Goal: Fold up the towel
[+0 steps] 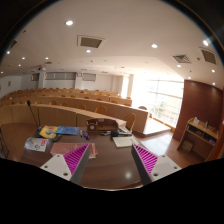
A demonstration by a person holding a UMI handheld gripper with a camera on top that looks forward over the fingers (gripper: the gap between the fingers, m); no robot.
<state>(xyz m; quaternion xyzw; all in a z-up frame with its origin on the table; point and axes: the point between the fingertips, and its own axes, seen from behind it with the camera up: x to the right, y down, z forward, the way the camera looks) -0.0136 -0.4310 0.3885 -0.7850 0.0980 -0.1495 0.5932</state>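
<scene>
My gripper [112, 162] is held above a dark brown wooden table [110, 172], fingers wide apart with nothing between them. The pink pads show on the left finger [72, 160] and the right finger [146, 160]. A pink folded cloth [62, 148], likely the towel, lies on the table just beyond the left finger. A white flat sheet or cloth [122, 141] lies further ahead toward the right finger.
A colourful packet [37, 144] and a blue-and-yellow item [52, 131] lie at the table's left. A wooden chair [101, 124] stands behind the table. Curved rows of lecture desks [70, 100] fill the hall. A wooden cabinet [198, 135] stands at the right near windows [160, 98].
</scene>
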